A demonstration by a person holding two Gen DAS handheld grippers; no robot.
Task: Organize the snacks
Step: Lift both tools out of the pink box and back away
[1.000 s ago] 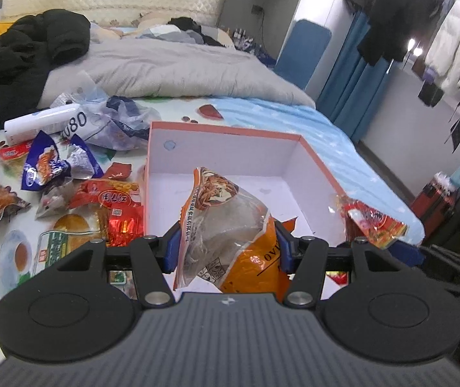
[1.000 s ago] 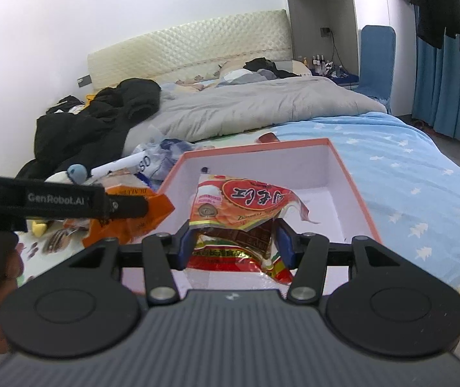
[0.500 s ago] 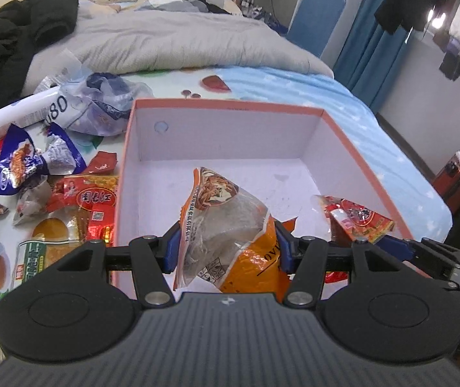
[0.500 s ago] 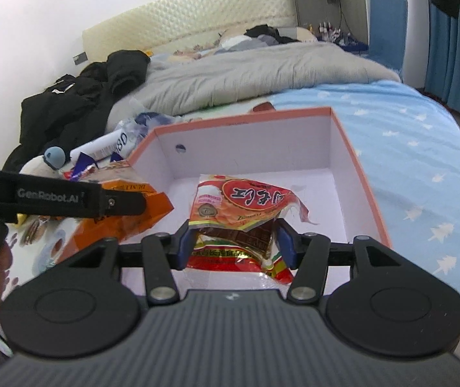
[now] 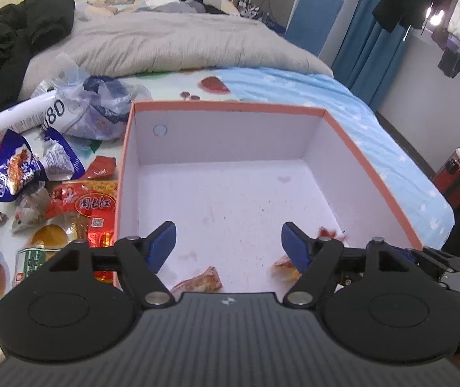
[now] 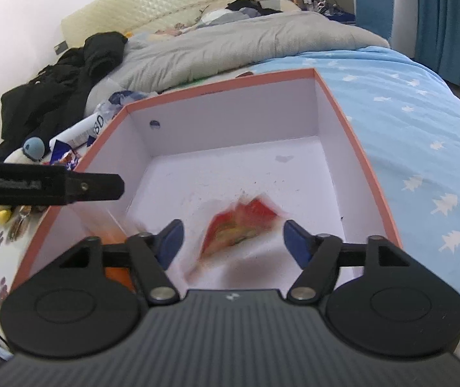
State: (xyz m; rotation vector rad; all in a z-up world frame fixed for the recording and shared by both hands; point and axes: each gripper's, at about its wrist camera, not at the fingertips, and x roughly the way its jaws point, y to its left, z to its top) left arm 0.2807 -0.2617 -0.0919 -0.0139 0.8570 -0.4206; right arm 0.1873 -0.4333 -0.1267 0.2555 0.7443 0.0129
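1. A bedroom is filling the background; the bed [image 5: 294, 74], with its grey duvet [image 5: 165, 42] and patterned sheet, is carrying everything here.
2. An orange-rimmed box [image 5: 368, 164] is sitting open on the bed; it is the one container and is taking the snacks.
3. The left gripper [image 5: 228, 245] and the right gripper [image 6: 231, 238] are both hovering over the box's near end with jaws spread apart and nothing between them.
4. Two packets are lying or landing inside: a red packet [image 6: 239, 225], motion-blurred below the right gripper, and an orange packet [image 5: 200, 282], mostly hidden beneath the left one.
5. Outside the box, roughly seven loose snacks are waiting, among them a blue packet [image 5: 16, 167] and a red sausage pack [image 5: 91, 203]; judging by that, the sorting is only beginning.
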